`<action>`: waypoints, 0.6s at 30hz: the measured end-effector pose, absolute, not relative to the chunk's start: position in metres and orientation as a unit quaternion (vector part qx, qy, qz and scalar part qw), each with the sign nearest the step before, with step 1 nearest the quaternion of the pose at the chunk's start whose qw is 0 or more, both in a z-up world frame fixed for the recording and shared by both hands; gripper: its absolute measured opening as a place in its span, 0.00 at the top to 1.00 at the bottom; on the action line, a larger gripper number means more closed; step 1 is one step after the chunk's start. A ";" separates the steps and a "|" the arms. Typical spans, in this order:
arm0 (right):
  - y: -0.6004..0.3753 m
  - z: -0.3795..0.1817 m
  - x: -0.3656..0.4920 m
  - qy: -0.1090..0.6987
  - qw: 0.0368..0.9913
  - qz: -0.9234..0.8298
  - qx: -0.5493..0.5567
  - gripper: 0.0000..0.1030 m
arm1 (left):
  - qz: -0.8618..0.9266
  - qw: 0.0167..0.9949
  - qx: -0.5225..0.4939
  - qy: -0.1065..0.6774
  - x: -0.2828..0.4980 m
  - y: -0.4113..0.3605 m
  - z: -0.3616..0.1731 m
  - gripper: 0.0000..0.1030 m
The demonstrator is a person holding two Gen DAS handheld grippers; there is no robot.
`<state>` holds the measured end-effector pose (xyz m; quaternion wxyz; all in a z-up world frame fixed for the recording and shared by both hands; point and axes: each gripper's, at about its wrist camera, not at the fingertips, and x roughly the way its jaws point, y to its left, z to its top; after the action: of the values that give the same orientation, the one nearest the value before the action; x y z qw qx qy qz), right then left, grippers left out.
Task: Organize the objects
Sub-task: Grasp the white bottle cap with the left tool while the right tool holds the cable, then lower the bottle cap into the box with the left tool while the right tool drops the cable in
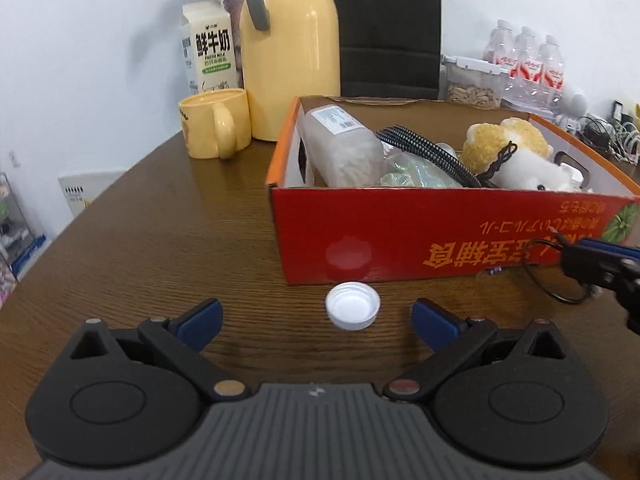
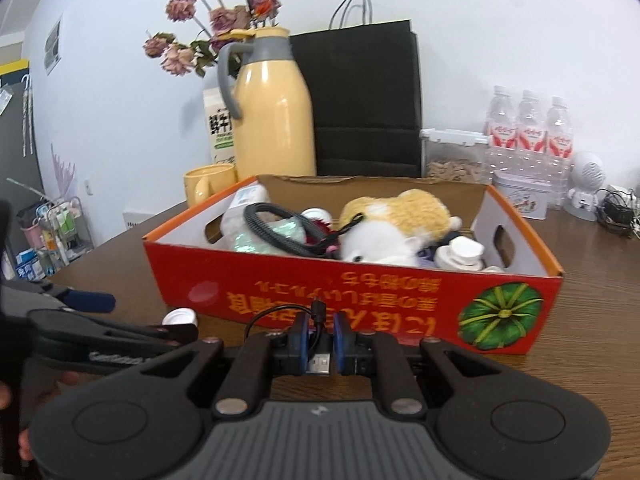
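A white bottle cap (image 1: 352, 311) lies open side up on the wooden table, just in front of a red cardboard box (image 1: 440, 236). My left gripper (image 1: 318, 322) is open, its blue pads on either side of the cap, not touching it. My right gripper (image 2: 319, 340) is shut on a thin black USB cable (image 2: 319, 354), held in front of the box (image 2: 360, 300); it also shows in the left wrist view (image 1: 592, 260). The cap shows in the right wrist view (image 2: 181, 317) beside the left gripper. The box holds a plush toy (image 2: 394, 220), a braided cable and a bottle.
A yellow thermos (image 1: 290, 52), yellow mug (image 1: 214, 122) and milk carton (image 1: 208, 46) stand behind the box on the left. A black bag (image 2: 360, 100), a clear container, water bottles (image 2: 528, 128) and a tin stand at the back right.
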<state>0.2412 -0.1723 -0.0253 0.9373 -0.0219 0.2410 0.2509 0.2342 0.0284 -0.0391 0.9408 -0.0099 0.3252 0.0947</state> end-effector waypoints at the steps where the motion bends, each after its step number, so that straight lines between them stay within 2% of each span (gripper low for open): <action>1: -0.175 -0.025 0.241 0.240 0.938 0.249 -0.021 0.88 | 0.096 0.941 -0.013 0.324 0.236 0.027 -0.039 0.01; 4: -0.182 -0.024 0.241 0.237 0.940 0.246 -0.017 0.88 | 0.091 0.941 -0.018 0.325 0.238 0.024 -0.040 0.15; 6: -0.184 -0.023 0.241 0.235 0.940 0.246 -0.016 0.88 | 0.081 0.942 -0.022 0.326 0.239 0.021 -0.041 0.43; 7: -0.185 -0.023 0.241 0.234 0.940 0.246 -0.016 0.88 | 0.078 0.943 -0.021 0.323 0.238 0.019 -0.040 0.53; 8: -0.186 -0.023 0.240 0.233 0.940 0.246 -0.015 0.89 | 0.076 0.944 -0.020 0.320 0.236 0.018 -0.039 0.71; 18: -0.189 -0.021 0.236 0.224 0.942 0.249 -0.016 0.89 | 0.065 0.956 -0.038 0.283 0.213 0.014 -0.025 0.72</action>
<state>0.2357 -0.1886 -0.0209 0.9421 -0.0162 0.2240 0.2489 0.2134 0.0138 -0.0249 0.9561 -0.0384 0.2832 0.0653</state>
